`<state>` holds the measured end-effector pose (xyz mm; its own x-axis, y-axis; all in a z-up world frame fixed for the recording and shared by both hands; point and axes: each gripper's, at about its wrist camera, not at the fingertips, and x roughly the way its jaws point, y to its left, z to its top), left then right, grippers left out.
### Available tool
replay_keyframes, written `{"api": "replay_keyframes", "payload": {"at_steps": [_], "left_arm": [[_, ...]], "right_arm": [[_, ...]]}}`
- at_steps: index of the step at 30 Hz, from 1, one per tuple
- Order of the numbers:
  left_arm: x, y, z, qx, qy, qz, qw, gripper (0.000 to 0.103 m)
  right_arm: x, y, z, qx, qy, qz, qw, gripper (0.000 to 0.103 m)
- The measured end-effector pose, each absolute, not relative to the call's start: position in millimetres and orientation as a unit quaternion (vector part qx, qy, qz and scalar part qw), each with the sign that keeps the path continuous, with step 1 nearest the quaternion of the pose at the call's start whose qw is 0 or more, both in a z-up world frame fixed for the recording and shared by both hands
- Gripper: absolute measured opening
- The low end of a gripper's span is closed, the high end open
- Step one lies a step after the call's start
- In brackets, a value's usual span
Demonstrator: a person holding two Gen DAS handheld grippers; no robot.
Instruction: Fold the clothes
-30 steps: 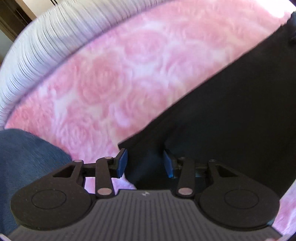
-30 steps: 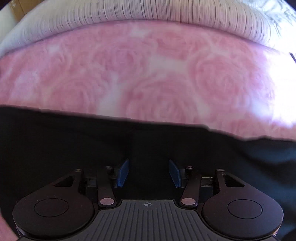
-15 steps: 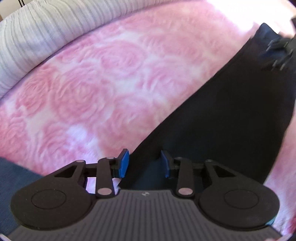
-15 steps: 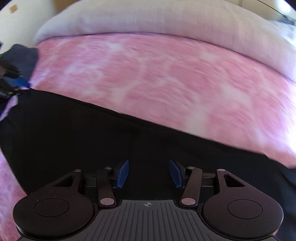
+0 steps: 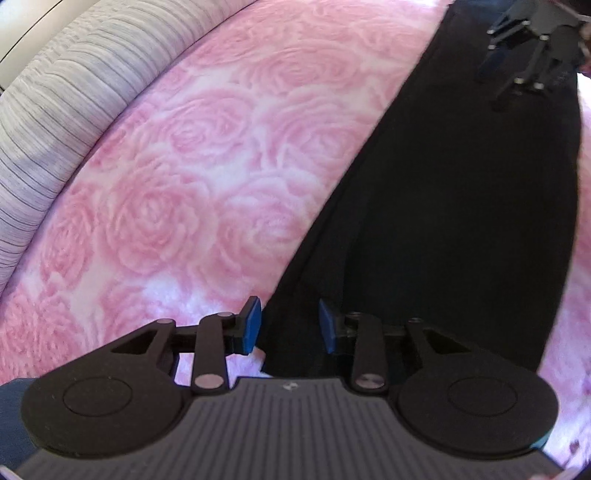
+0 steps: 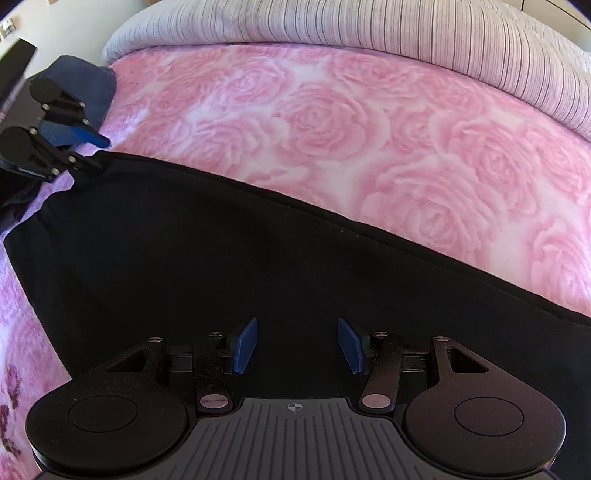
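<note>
A long black garment (image 6: 229,258) lies stretched flat across the pink rose-patterned blanket (image 6: 332,125) on the bed, running in the right wrist view from the left edge of the frame down to the lower right, its upper hem a clean diagonal line against the roses. In the left wrist view the same dark cloth (image 5: 461,221) fills the right half of the frame, narrowing toward the upper right corner. The left tongs (image 5: 290,325) sit at the bottom centre of their own view with the blue pads (image 5: 251,325) spread a little apart, the garment's corner edge lying between them; whether they touch the cloth I cannot tell. From the right wrist view those left tongs (image 6: 94,153) show at the upper left, at the garment's far corner. The right tongs (image 6: 297,347) are spread wide over the black fabric at the bottom centre, gripping nothing, and appear again small in the upper right of the left wrist view (image 5: 495,85). A striped grey pillow (image 6: 369,26) runs along the top of the bed, and a dark blue cloth (image 6: 85,85) sits at the upper left beyond the blanket.
</note>
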<state>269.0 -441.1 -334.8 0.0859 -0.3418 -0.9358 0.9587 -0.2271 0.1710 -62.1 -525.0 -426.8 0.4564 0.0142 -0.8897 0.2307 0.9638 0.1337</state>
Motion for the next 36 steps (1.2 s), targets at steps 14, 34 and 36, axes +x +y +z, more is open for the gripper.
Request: {"api": "replay_keyframes", "payload": {"at_steps": [14, 34, 36], "left_arm": [[281, -448, -351, 0.516, 0.321, -0.576, 0.546, 0.012], [219, -441, -346, 0.509, 0.31, -0.558, 0.578, 0.025], [218, -441, -352, 0.51, 0.317, -0.547, 0.584, 0.025]], "right_arm": [[-42, -516, -425, 0.12, 0.512, -0.067, 0.848, 0.055], [-147, -688, -413, 0.188, 0.46, -0.341, 0.798, 0.056], [-166, -699, -408, 0.187, 0.457, -0.359, 0.792, 0.056]]}}
